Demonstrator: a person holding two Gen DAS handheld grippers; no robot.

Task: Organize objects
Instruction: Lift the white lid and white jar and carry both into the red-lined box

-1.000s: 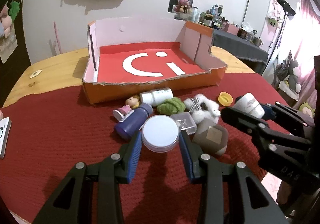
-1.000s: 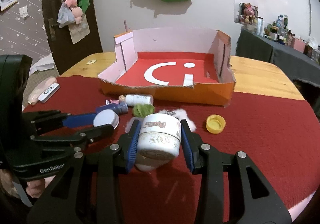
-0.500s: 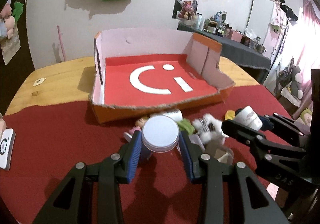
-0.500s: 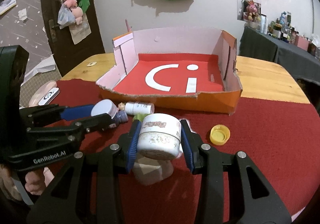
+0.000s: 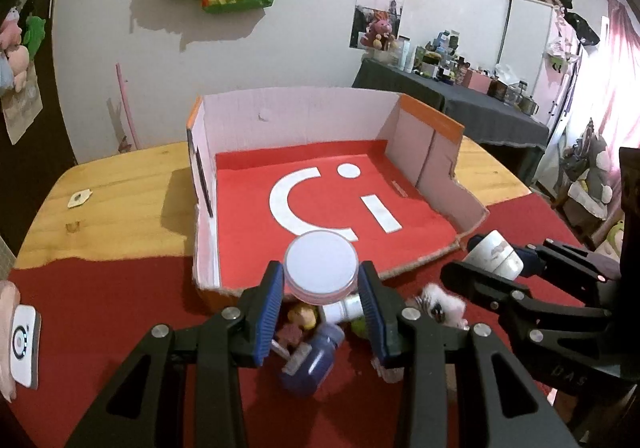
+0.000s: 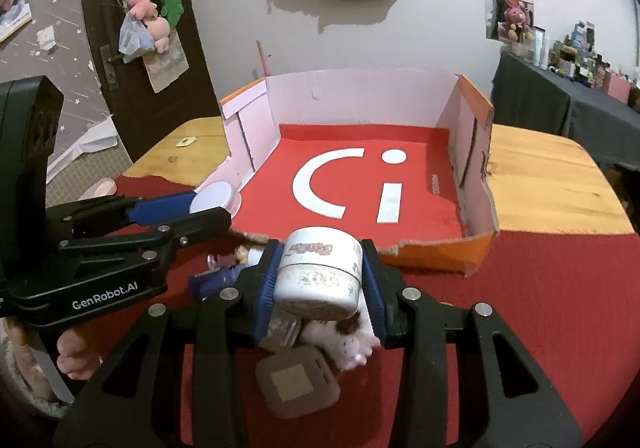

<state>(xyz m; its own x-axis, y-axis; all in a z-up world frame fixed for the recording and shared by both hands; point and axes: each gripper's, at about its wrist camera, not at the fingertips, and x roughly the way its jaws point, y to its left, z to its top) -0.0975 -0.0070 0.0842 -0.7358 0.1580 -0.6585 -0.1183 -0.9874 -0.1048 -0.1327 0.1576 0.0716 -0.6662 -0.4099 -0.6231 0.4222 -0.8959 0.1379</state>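
My left gripper (image 5: 322,298) is shut on a round container with a pale lid (image 5: 322,272), held above the front edge of the open cardboard box (image 5: 436,128) with the red floor. My right gripper (image 6: 320,288) is shut on a white cream jar (image 6: 318,274), also raised near the box's front edge. Each gripper appears in the other's view: the right gripper (image 5: 486,262) with its white jar, and the left gripper (image 6: 208,204) with the lidded container. Below lie a blue bottle (image 5: 310,360), a small doll (image 5: 298,320), a white plush (image 6: 352,344) and a grey box (image 6: 298,382).
The red cloth (image 5: 100,308) covers the near half of the wooden table (image 5: 120,188). A white device (image 5: 24,344) lies at the left edge. A person's hand (image 6: 68,356) holds the left gripper. A dark side table with clutter (image 5: 460,92) stands far right.
Both grippers rose and moved forward with their containers, from over the pile of objects to the box's front edge. The pile now lies beneath the fingers.
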